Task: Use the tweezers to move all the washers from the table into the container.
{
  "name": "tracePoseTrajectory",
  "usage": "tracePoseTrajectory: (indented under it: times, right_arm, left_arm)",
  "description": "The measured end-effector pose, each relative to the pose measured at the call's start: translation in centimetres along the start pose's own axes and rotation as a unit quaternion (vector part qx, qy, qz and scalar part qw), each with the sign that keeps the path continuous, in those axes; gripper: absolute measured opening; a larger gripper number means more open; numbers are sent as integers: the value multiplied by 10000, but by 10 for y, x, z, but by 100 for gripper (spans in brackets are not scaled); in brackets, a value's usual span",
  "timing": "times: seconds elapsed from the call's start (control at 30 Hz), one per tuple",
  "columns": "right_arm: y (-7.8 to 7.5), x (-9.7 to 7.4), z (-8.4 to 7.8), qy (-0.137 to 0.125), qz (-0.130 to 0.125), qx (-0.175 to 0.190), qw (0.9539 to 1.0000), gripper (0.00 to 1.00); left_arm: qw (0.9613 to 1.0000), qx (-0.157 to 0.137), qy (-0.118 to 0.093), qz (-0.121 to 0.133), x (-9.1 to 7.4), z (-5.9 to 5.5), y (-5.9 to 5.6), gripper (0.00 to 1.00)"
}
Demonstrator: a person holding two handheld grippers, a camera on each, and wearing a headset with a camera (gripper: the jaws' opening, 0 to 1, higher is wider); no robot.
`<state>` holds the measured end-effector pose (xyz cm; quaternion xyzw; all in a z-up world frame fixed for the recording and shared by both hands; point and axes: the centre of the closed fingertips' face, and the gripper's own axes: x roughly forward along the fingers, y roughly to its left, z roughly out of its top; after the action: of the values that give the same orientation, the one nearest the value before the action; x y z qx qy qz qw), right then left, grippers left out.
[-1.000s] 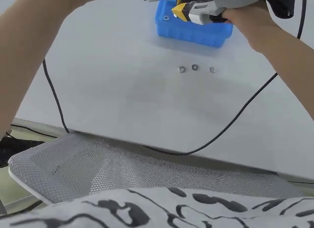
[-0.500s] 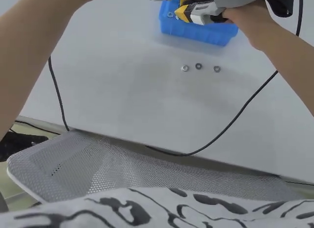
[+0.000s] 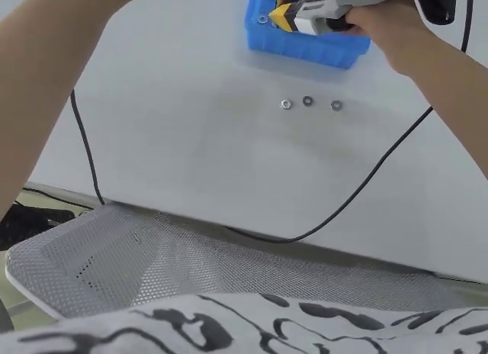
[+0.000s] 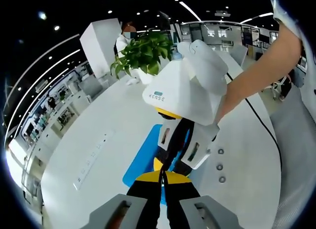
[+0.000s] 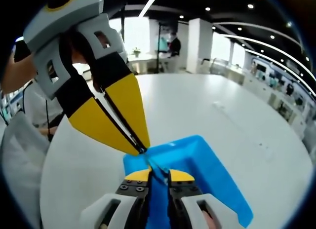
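L tongs [image 5: 140, 149] clamped on tweezers [image 5: 123, 124]; R tongs [image 5: 158, 175] nearly closed round their tip, grip unclear. Both over blue container [image 5: 207, 160]; 3 washers [image 3: 307, 101] lie on bench [image 3: 191, 140], 1 inside. Risk: thin tweezers twist btwn tongs, washer flicks away

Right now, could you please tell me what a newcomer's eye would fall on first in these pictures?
The bright blue container at the far side of the white table stands out first, with the left gripper and right gripper meeting tip to tip just above it. The left one's yellow jaws are shut on thin tweezers. Nearer, three washers lie in a short row on the table, apart from the container.
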<state>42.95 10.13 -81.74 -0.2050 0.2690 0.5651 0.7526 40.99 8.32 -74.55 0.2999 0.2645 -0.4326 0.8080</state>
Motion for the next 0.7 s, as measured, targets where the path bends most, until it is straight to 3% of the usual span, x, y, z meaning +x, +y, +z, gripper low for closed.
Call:
tracePoseTrajectory:
  times: [0.27,0.47,0.6,0.7]
  right_arm:
    - [9,-9,5,12,-42,-78,10000,9]
    - [12,-28,16,-127,-182,-117,9997,9]
    - [18,-41,25,-233,-281,-219,9991,9]
    - [23,-48,30,-302,-311,-299,9986,9]
  left_arm:
    - [10000,83,-4,-1,0,1,2,0]
    - [9997,126,-160,112,-11,13,-1,0]
    - [9993,134,-213,264,-31,25,-13,0]
    - [9987,61,-186,479,-47,28,-15,0]
